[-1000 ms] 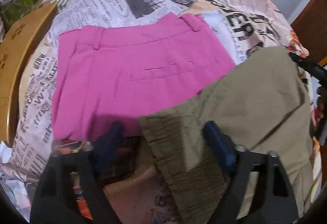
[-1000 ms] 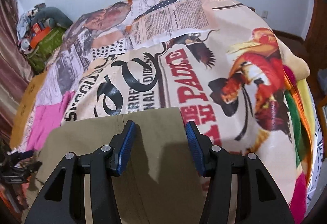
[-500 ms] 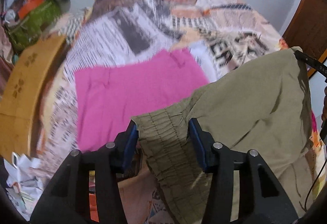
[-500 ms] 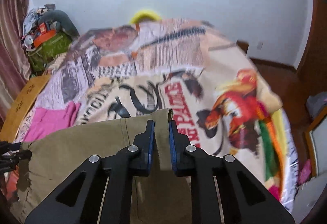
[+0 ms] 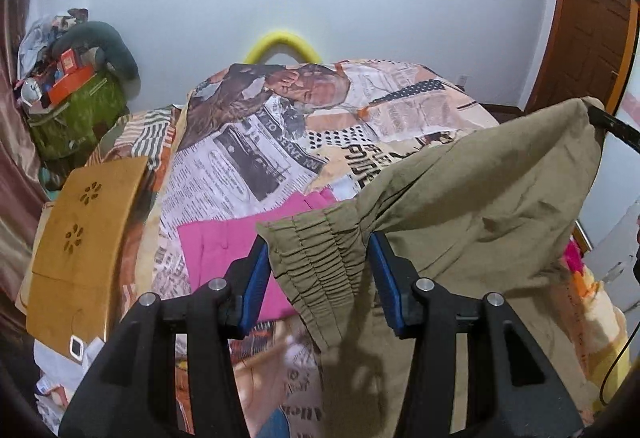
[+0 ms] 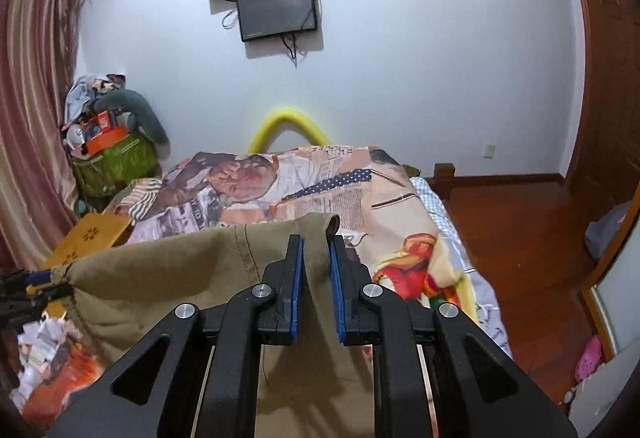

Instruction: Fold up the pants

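Note:
The khaki pants (image 5: 480,198) hang in the air above the bed, stretched between both grippers. My left gripper (image 5: 318,250) is shut on the gathered elastic waistband, which bulges between its blue pads. Over in the right wrist view, my right gripper (image 6: 316,242) is shut on the upper edge of the khaki pants (image 6: 168,278), with a fold of cloth pinched between its pads. The left gripper (image 6: 24,286) shows at that view's left edge, holding the other end. The right gripper (image 5: 612,126) shows at the pants' far corner.
A folded pink garment (image 5: 224,242) lies flat on the bed's newspaper-print cover (image 5: 248,142) below the pants. A wooden board (image 5: 88,230) sits at the bed's left side, with a green bag (image 5: 76,118) of clutter behind it. Wooden floor (image 6: 520,238) lies to the right.
Both grippers closed on the khaki pants and rose, lifting them off the bed. The views tilted up, so the wall and screens now show.

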{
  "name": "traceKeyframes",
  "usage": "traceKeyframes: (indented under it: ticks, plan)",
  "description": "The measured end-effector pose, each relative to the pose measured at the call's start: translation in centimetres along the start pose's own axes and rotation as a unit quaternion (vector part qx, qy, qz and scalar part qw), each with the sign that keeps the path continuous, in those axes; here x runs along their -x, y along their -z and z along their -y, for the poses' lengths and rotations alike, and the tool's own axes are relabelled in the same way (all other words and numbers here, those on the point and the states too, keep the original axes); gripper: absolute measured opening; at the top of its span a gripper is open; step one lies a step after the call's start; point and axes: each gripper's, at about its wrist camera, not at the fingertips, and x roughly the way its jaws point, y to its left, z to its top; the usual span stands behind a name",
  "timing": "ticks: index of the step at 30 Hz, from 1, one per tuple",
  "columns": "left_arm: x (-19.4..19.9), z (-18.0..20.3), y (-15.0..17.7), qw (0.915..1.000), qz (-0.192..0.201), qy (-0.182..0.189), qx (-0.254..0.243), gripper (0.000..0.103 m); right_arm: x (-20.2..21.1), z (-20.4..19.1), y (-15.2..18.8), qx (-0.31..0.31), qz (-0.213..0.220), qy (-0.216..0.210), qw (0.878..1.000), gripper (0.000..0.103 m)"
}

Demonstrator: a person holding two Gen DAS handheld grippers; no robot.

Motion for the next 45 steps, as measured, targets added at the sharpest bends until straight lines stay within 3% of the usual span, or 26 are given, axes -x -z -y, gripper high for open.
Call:
traceKeyframes:
  ticks: [1,2,3,7,16,18,22,25,35,40,45]
  plan:
    - [0.4,0.1,0.3,1.0000,-0.002,0.000,0.000,0.040,0.5,-0.1,0.3,-0.002,-0.002,-0.002,1.000,0.011]
    - [0.8,0.2,0.7,1.0000,-0.006,-0.003,-0.002,0.024,1.2,-0.1,0.8,-0.002,-0.004,-0.004,1.000,0.011]
    - [1.1,0.3,1.0,0.9999,-0.012,0.002,-0.002,0.021,1.6,-0.1,1.1,-0.003,-0.005,-0.004,1.000,0.011]
    - [2.2,0.4,2.6,0.9989,-0.029,0.038,0.008,0.021,3.8,-0.7,2.9,-0.004,-0.013,-0.018,1.000,0.011]
    - [3.8,1.5,6.2,0.9980,-0.046,0.043,-0.008,0.022,7.0,-2.9,7.4,0.005,-0.034,-0.029,0.999,0.011]
    - [3.5,1.5,6.4,0.9977,-0.058,0.035,-0.010,0.027,6.9,-2.8,8.1,0.001,-0.041,-0.026,0.999,0.011]
    - [2.6,1.2,5.6,0.9977,-0.060,0.031,0.002,0.067,6.1,-1.3,8.3,-0.026,-0.053,-0.018,0.998,0.011]
    - [1.5,1.3,4.4,0.9985,-0.051,0.022,0.000,0.080,5.0,0.0,8.2,-0.047,-0.058,-0.015,0.997,0.011]
    - [-9.5,2.4,-0.9,0.9939,-0.109,0.020,-0.008,0.081,-0.1,3.4,9.2,-0.057,-0.087,0.001,0.995,0.011]
    - [-15.7,2.8,-2.0,0.9885,-0.150,0.019,-0.012,0.081,-2.4,5.1,9.3,-0.062,-0.092,-0.002,0.994,0.011]
    - [-20.7,2.5,-2.2,0.9817,-0.187,0.031,0.015,0.081,-4.0,6.3,10.0,-0.068,-0.096,-0.008,0.993,0.011]
